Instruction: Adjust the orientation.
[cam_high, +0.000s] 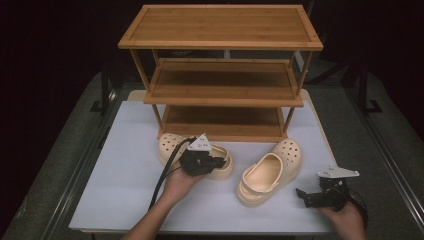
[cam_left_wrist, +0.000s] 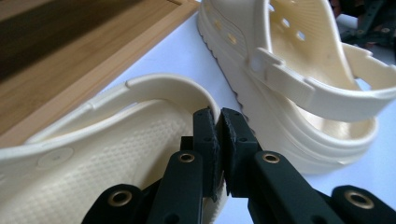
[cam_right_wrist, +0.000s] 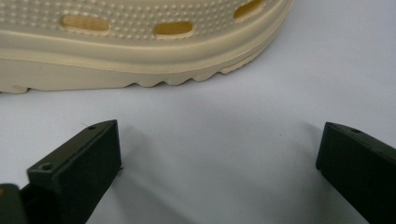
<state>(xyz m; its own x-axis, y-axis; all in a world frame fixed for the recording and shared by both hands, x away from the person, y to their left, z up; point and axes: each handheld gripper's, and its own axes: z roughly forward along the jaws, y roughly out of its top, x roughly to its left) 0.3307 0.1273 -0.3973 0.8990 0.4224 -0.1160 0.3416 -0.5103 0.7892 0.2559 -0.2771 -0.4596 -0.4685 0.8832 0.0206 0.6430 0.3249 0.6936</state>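
Nearest me, my right hand (cam_high: 345, 216) holds the right tool (cam_high: 306, 196) low over the white counter (cam_high: 120, 185) at its front right corner. Its jaws stand wide apart with bare counter between them, and they grip nothing. Seen along those jaws in the right gripper view, the ridged sole and perforated side of the right clog (cam_right_wrist: 140, 51) lie just ahead, close to the tips but not touching them.

My left hand (cam_high: 176, 184) reaches in from the bottom of the high view, a black cable (cam_high: 162, 177) trailing back beside my forearm. My left tool (cam_high: 215, 164) sits over the left clog (cam_high: 172, 145). In the left gripper view its jaws are pinched together on the thin wall at the heel rim of that clog (cam_left_wrist: 93, 154), one jaw inside the shoe and one outside.

Both clogs are cream foam with holes across the toe. The left one sits upright. The right one (cam_high: 272, 170) lies just beside it, tilted, its heel strap towards me and its toe pointing away to the right.

Beyond the clogs stands a three-tier bamboo shoe rack (cam_high: 220, 75) at the back of the counter. Its lowest shelf (cam_high: 222, 122) lies just behind the left clog's toe.
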